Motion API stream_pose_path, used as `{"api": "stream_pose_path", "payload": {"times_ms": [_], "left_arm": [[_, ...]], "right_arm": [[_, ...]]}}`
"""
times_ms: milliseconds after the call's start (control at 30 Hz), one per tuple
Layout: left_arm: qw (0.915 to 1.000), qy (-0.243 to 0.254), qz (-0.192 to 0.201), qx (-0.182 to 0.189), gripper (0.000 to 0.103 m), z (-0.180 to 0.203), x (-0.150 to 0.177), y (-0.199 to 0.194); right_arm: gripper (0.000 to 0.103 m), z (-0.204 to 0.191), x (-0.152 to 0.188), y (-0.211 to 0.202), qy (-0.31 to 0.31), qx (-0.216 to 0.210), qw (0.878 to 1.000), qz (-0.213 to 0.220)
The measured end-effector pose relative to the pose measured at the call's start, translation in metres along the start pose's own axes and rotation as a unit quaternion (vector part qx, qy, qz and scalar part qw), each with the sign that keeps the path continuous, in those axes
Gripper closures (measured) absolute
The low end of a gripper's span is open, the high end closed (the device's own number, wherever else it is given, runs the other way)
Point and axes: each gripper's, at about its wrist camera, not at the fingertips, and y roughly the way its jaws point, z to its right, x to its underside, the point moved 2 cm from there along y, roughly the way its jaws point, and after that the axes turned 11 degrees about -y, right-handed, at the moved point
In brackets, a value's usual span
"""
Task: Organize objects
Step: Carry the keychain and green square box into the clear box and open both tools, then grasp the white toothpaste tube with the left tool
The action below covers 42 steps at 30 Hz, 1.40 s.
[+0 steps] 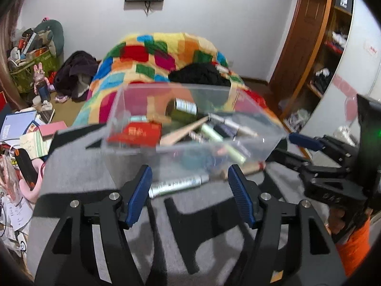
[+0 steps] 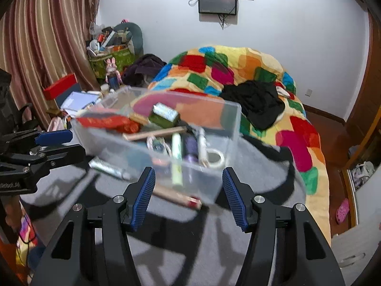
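Both grippers, left gripper (image 1: 190, 190) and right gripper (image 2: 189, 195), gape wide, empty, just short of clear bin (image 1: 133, 109) near wall; grey mat (image 1: 78, 166) free beside it.

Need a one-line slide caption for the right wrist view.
Right gripper open before a clear plastic bin of small items on the grey mat; silver tube lies outside.

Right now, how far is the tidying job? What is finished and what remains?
Mostly done: the clear box on the grey mat already holds a red packet, tubes and a tape roll. Nothing is in hand: the left gripper and the right gripper stand open and empty. Left outside: a silver tube and a wooden stick beside the box.
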Motion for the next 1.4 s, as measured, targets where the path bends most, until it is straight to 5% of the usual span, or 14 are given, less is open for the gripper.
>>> {"api": "stream_pose_path", "payload": {"times_ms": [333, 567, 733, 833, 1033, 1233, 1300, 1400], "left_arm": [[0.9972, -0.003, -0.067, -0.034, 0.032, -0.005, 0.002, 0.054], [0.9956, 0.013, -0.087, -0.031, 0.028, 0.0, 0.009, 0.066], [0.9932, 0.046, -0.107, 0.003, 0.028, 0.009, 0.023, 0.054], [0.9927, 0.044, -0.111, 0.02, 0.03, 0.007, 0.027, 0.042], [0.9963, 0.038, -0.073, -0.024, 0.03, 0.0, 0.003, 0.048], [0.9931, 0.048, -0.104, -0.025, 0.033, -0.003, 0.014, 0.064], [0.9924, 0.049, -0.113, 0.001, 0.035, 0.0, 0.017, 0.06], [0.9919, 0.053, -0.115, 0.015, 0.042, 0.003, 0.021, 0.048]], "right_arm": [[0.045, 0.003, 0.02, 0.043, -0.001, -0.038, 0.997, -0.065], [0.043, -0.007, 0.026, 0.053, -0.01, -0.074, 0.994, -0.079], [0.043, -0.025, 0.033, 0.038, -0.048, -0.119, 0.989, -0.07], [0.043, -0.028, 0.036, 0.028, -0.069, -0.105, 0.99, -0.06], [0.043, -0.026, 0.016, 0.038, -0.087, -0.076, 0.992, -0.055], [0.054, -0.034, 0.02, 0.05, -0.1, -0.104, 0.987, -0.076], [0.06, -0.036, 0.026, 0.044, -0.099, -0.138, 0.982, -0.079], [0.06, -0.034, 0.031, 0.033, -0.105, -0.129, 0.984, -0.068]]}}
